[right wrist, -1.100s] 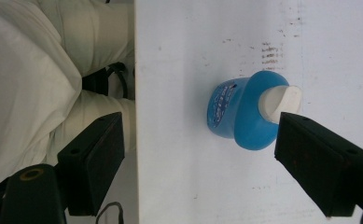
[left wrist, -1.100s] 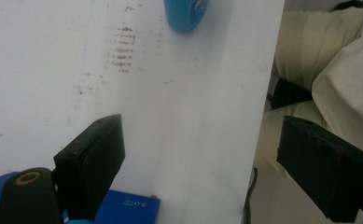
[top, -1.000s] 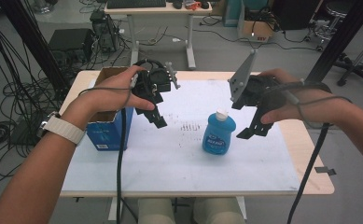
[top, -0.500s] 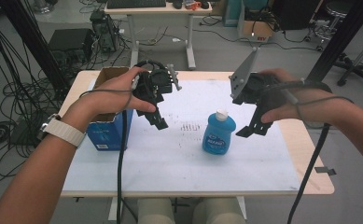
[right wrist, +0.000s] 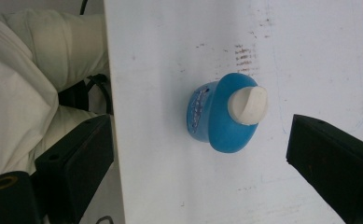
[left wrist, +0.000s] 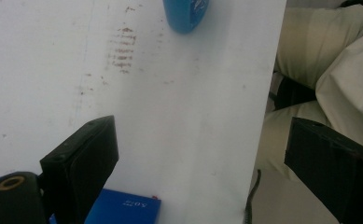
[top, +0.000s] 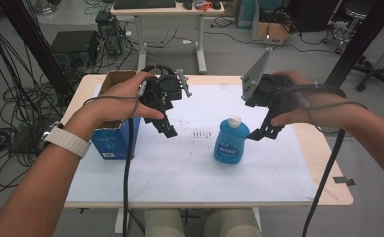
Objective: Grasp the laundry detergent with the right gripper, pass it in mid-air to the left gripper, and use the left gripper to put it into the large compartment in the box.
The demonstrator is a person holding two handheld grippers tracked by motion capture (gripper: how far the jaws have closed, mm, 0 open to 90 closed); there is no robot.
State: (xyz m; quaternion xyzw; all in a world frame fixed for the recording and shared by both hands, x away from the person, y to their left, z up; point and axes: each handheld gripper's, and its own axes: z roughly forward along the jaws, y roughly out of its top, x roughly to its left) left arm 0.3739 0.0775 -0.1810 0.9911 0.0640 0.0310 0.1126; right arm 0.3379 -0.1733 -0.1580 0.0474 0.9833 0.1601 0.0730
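Observation:
A blue dish-soap bottle point(top: 231, 140) with a white cap stands upright near the middle of the white mat point(top: 179, 168). My right gripper point(top: 266, 134) hovers just right of it, jaws wide apart. In the right gripper view the bottle point(right wrist: 226, 112) lies ahead between the open jaws of that gripper point(right wrist: 202, 135), untouched. My left gripper point(top: 166, 129) hangs left of the bottle, above the mat. In the left gripper view it point(left wrist: 205, 140) is open and empty, the bottle's base point(left wrist: 186, 14) far ahead. Both pairs of jaws have just been opening, with nothing between them.
A blue carton point(top: 111, 140) with an open cardboard top stands at the mat's left edge, under my left wrist; its corner point(left wrist: 123, 207) shows beside the left jaw. Brown smudges point(top: 202, 133) mark the mat. The person's knees point(top: 199, 224) sit under the front edge.
The right gripper's jaws stand a little wider than a second ago. Both hands and the bottle have stayed where they were.

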